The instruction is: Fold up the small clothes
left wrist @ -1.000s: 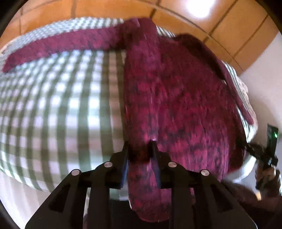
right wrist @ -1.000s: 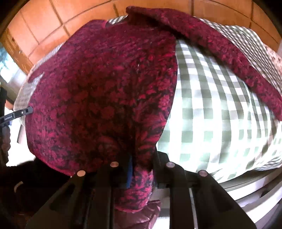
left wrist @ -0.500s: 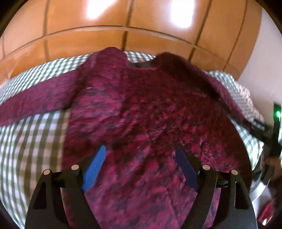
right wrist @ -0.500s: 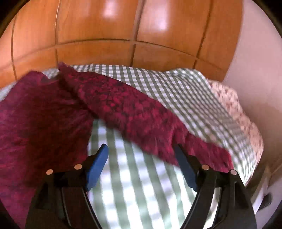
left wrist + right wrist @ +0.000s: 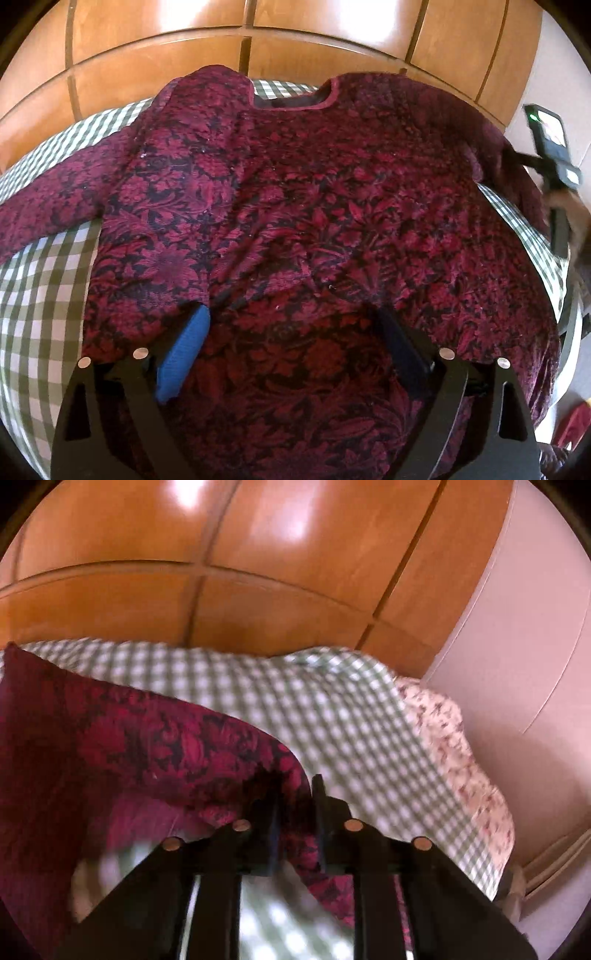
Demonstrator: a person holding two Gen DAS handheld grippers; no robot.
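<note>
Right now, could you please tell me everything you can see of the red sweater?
The sweater is a thick knit, crimson with a dark floral pattern. It lies spread front-up on the green checked cover, neckline away from the camera, one sleeve stretched flat. The right gripper pinches the other sleeve; the left gripper hangs open over its body.

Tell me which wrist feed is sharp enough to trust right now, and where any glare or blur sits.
Left wrist view: sharp; the sweater pattern reads clearly under the open left tongs; glare patches on the wooden panels. Right wrist view: motion-blurred; the checked cover smears, the sleeve in the shut right tongs is soft and shadowed.
</note>
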